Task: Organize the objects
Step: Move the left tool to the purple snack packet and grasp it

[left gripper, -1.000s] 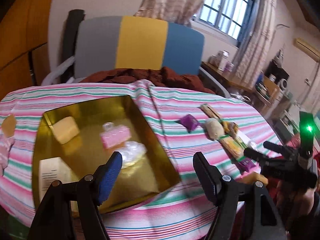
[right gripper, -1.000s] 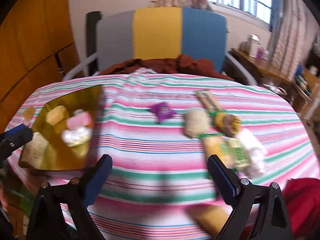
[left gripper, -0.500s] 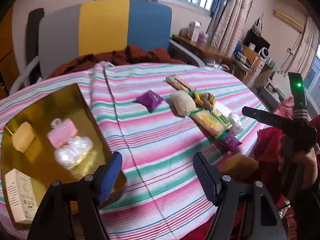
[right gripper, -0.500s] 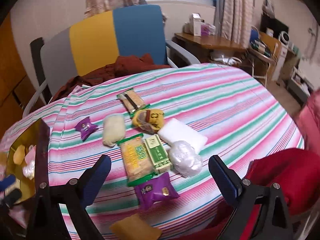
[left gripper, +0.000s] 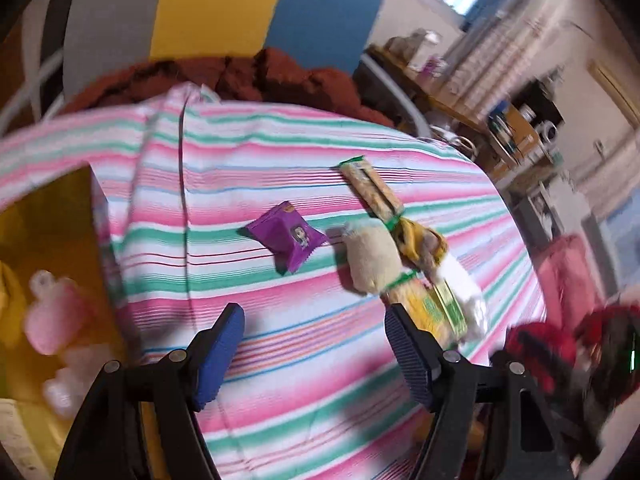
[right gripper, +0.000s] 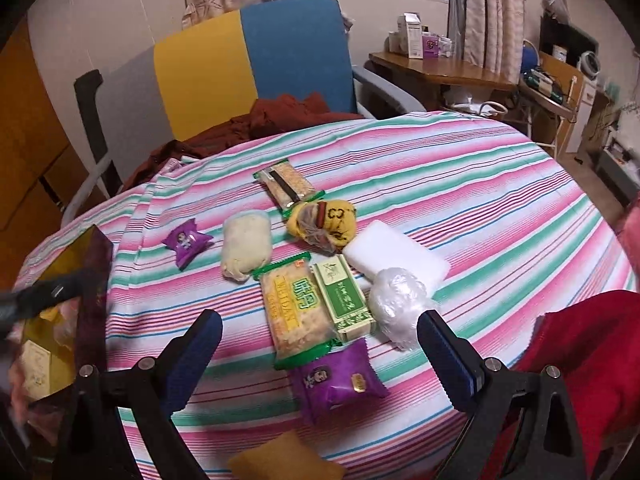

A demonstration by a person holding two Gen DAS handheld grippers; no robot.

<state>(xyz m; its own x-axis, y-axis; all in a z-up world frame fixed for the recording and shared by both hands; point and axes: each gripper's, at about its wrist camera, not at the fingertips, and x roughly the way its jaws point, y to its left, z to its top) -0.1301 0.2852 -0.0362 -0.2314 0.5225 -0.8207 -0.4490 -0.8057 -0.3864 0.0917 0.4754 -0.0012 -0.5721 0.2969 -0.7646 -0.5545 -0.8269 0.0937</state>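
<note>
Several snack packets lie on the striped tablecloth [right gripper: 500, 184]: a small purple packet [right gripper: 186, 241], a cream bun [right gripper: 244, 249], a long cracker bar [right gripper: 285, 186], a yellow wrapped snack [right gripper: 324, 222], a green-edged cracker pack [right gripper: 294, 312], a green box [right gripper: 344, 300], a white block [right gripper: 396, 256], a clear-wrapped ball [right gripper: 398, 306] and a bigger purple packet [right gripper: 338, 378]. The gold box [right gripper: 64, 280] stands at the left with items inside. My right gripper [right gripper: 318, 360] is open and empty above the near packets. My left gripper [left gripper: 314, 354] is open and empty, just short of the small purple packet [left gripper: 286, 236].
A yellow pouch [right gripper: 286, 462] lies at the table's near edge. A grey, yellow and blue chair [right gripper: 256, 68] with a brown cloth [right gripper: 276, 114] stands behind the table. A red cloth [right gripper: 588, 360] is at the right. A wooden desk [right gripper: 440, 68] stands at the back right.
Both grippers have swung right, from the gold box toward the snack pile. The right gripper has closed in over the near packets. Both stay open and empty.
</note>
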